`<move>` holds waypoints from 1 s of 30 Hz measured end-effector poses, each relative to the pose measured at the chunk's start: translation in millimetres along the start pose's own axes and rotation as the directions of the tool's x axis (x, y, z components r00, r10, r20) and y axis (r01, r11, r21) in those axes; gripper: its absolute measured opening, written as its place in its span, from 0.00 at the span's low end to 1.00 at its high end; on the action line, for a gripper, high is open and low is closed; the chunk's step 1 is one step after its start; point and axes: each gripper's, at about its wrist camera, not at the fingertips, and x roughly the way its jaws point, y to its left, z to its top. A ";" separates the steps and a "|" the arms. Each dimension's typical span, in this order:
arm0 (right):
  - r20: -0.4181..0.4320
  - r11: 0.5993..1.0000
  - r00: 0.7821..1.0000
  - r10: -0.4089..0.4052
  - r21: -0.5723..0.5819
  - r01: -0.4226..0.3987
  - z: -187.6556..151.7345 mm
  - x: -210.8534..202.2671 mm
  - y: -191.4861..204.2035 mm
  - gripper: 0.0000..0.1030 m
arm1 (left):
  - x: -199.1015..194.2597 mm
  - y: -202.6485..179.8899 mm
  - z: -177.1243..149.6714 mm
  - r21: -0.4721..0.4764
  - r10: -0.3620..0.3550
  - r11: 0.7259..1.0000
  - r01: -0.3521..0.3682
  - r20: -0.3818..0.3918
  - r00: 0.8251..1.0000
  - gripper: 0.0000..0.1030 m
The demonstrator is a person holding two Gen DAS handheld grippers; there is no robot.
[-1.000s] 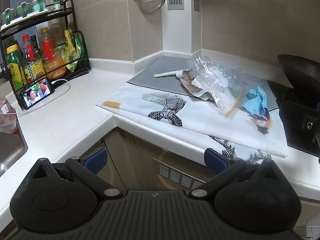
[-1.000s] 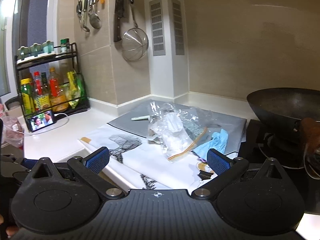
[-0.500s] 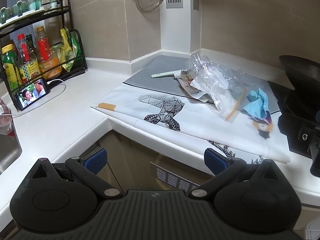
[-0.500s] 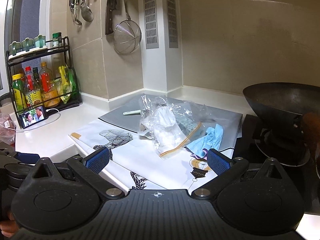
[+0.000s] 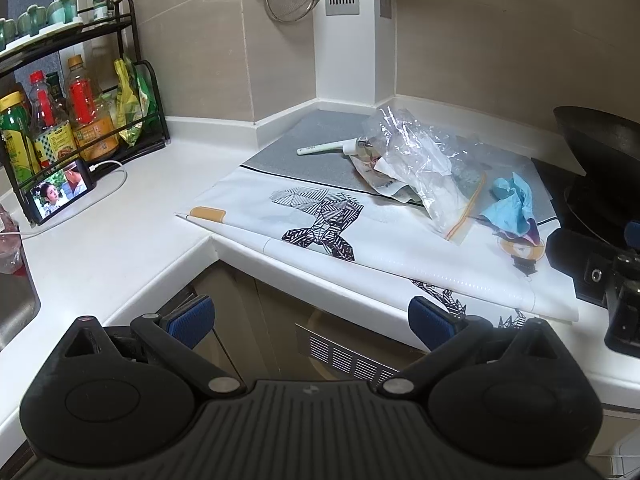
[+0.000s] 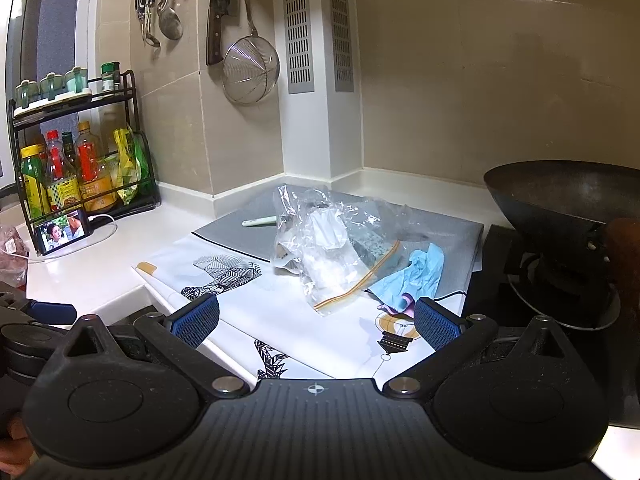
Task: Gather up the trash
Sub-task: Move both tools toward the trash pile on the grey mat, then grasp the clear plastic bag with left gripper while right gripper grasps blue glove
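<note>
Trash lies on a white patterned bag spread on the counter: a crumpled clear zip bag, a blue glove, torn paper wrappers and a white tube on a grey mat. My left gripper is open and empty, below the counter's front edge. My right gripper is open and empty, just short of the zip bag and glove.
A black wok sits on the stove at the right. A bottle rack and a phone stand at the left, a sink at the far left. A strainer and utensils hang on the wall.
Both grippers have drifted slightly toward the counter and the trash; the views shifted a little. Both stay open and empty.
</note>
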 end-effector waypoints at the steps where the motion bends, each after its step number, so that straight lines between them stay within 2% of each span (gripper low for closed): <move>1: -0.001 1.000 1.000 0.001 -0.001 -0.001 -0.3 1.3 0.3 1.00 | 0.9 1.4 0.0 -0.002 0.001 1.000 -0.001 -0.003 1.000 1.00; 14: -0.005 1.000 1.000 -0.007 0.008 0.007 -5.9 34.2 -3.6 1.00 | 30.6 21.2 18.1 -0.044 0.055 0.997 -0.056 -0.019 0.998 1.00; 22: -0.026 0.996 0.996 -0.085 -0.002 0.085 -13.2 62.8 -15.2 1.00 | 48.9 9.5 52.1 -0.044 0.035 0.999 -0.032 0.057 0.998 1.00; 24: -0.036 0.995 0.994 -0.103 0.001 0.104 -14.8 69.5 -19.7 1.00 | 57.1 1.7 62.9 -0.050 0.009 0.999 -0.006 0.063 0.998 1.00; 29: -0.053 0.993 0.992 -0.118 0.018 0.119 -16.0 83.0 -30.4 1.00 | 89.2 -18.6 93.2 -0.121 -0.012 0.993 0.017 0.036 0.999 1.00; 30: -0.055 0.992 0.990 -0.126 0.015 0.127 -15.6 86.2 -31.2 1.00 | 98.5 -21.8 98.3 -0.148 -0.040 0.988 0.042 0.018 0.999 1.00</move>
